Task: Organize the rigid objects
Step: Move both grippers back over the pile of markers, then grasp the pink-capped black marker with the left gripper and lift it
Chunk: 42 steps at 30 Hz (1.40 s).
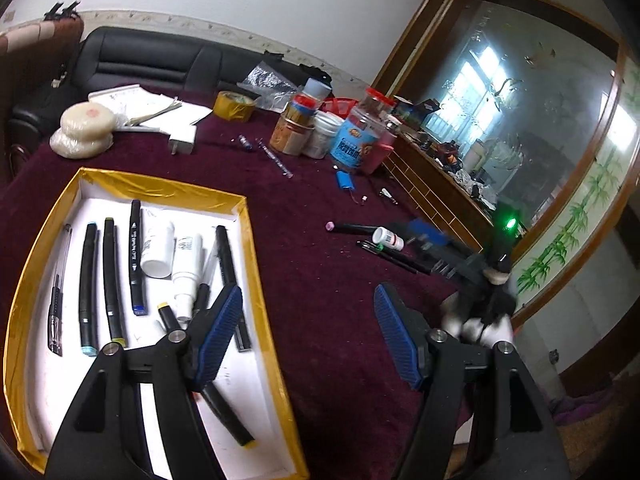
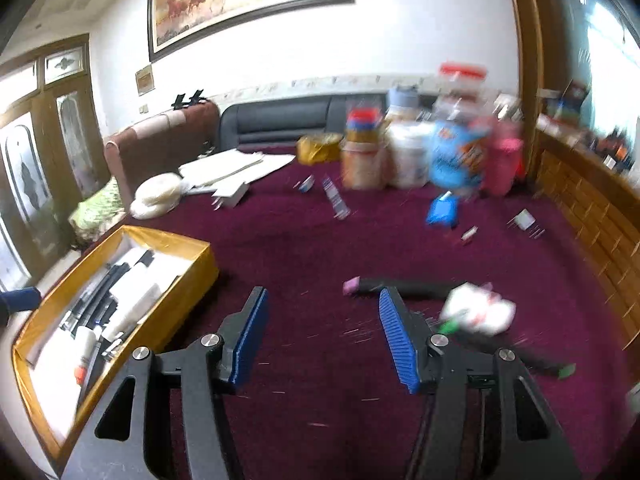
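Gold-edged box [image 1: 168, 192] already has most markers and 2 white bottles; pink-capped marker [image 1: 356, 227], small bottle [image 1: 388, 237] still out on the cloth. Left gripper [image 1: 308, 332] and right gripper [image 2: 322, 332] both wide open, empty.

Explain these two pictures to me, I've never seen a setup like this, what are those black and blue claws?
They are two hand-held grippers; a person carries one in each hand, and each has a camera looking along its fingers. The left hand-held gripper is open and empty above the gold-edged box, which holds markers and small white bottles. The right hand-held gripper, seen in its own blurred picture, is also open and empty. Ahead of it on the maroon cloth lie a black marker and a small white bottle.
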Each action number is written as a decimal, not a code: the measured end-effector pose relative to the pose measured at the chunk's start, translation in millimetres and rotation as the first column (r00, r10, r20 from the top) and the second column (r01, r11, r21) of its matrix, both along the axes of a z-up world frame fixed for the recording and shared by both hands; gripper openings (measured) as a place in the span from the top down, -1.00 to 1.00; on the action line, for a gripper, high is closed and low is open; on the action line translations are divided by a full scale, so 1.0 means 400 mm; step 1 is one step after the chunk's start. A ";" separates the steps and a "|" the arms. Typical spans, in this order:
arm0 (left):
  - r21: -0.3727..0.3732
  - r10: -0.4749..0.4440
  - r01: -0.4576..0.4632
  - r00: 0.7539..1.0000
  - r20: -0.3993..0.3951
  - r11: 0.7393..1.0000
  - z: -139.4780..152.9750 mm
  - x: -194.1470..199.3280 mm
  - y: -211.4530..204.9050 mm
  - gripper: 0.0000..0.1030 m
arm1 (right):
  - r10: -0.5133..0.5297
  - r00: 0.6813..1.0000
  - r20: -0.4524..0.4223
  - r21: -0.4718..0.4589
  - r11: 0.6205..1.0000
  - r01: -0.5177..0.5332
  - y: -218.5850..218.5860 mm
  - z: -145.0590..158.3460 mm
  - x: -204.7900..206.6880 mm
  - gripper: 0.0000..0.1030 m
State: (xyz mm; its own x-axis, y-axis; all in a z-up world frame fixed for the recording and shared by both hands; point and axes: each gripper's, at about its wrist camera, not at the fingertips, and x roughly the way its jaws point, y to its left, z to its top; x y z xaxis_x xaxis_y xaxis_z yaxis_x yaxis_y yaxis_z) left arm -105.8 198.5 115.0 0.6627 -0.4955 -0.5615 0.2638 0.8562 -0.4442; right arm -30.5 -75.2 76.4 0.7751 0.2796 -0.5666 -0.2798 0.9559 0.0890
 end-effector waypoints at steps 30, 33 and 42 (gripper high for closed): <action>0.128 -0.070 0.085 0.991 -0.115 0.988 -0.026 0.151 -0.342 -0.37 | -0.247 0.904 -0.349 0.279 0.893 0.352 -0.533 -0.138 0.200 -0.24; 0.173 -0.100 0.121 0.987 -0.122 0.977 -0.049 0.239 -0.413 -0.37 | -0.239 0.892 -0.383 0.305 0.879 0.367 -0.539 -0.157 0.206 -0.24; 0.466 -0.290 0.321 0.947 -0.141 0.824 -0.151 0.477 -0.606 -0.36 | -0.227 0.896 -0.381 0.289 0.892 0.349 -0.515 -0.159 0.205 -0.23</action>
